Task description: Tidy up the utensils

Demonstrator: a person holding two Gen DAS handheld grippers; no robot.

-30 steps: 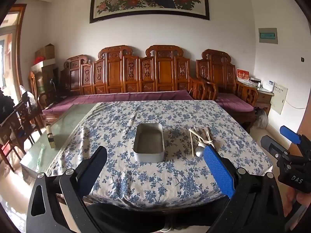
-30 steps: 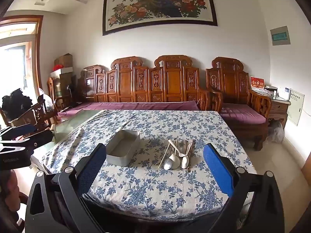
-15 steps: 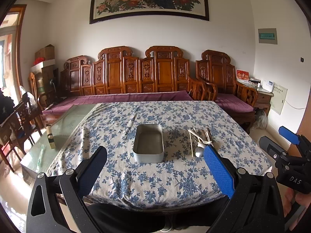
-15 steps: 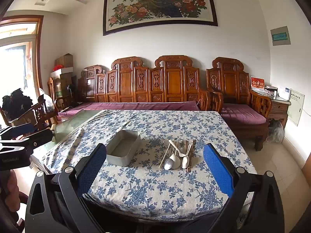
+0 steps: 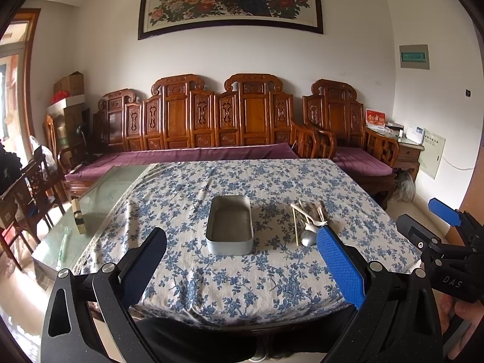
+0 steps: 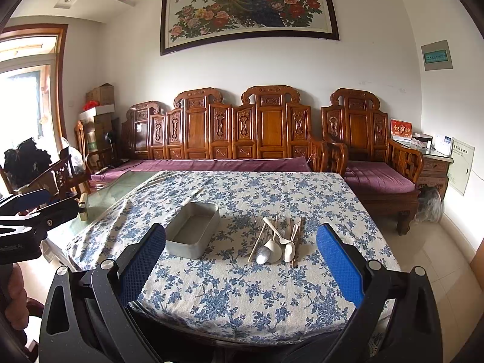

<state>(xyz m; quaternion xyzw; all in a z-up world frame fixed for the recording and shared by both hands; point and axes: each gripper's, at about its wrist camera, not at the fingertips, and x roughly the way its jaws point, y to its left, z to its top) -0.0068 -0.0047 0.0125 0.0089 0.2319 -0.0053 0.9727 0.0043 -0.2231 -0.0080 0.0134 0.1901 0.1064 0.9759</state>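
Living room: white wall, framed peacock painting (image 6: 249,9) at 12 o'clock, carved wooden bench (image 5: 211,115) with purple cushion below it. Tabletop (image 5: 242,181) under a blue-flowered cloth, bare glass strip along its 9 o'clock side.

Near the middle of the cloth, an open metal tin (image 5: 230,225), rectangular, nothing visible inside. Just beside it toward 3 o'clock, apart from it, a loose pile of utensils (image 6: 276,239): pale spoons, a metal spoon, chopsticks and a fork, overlapping, bowls pointing toward 6 o'clock.

Left claw (image 5: 242,267) spread wide at 6 o'clock in the left wrist view, holding nothing, hanging short of the near tabletop edge, the tin framed between its fingers; right blue pad overlapping the near end of the utensil pile in the picture, contact not evident.

Right claw (image 6: 242,264) likewise spread wide and holding nothing, at 6 o'clock in the right wrist view, tin and utensils both framed between its fingers. Each tool visible at the other view's edge, at 3 and 9 o'clock.
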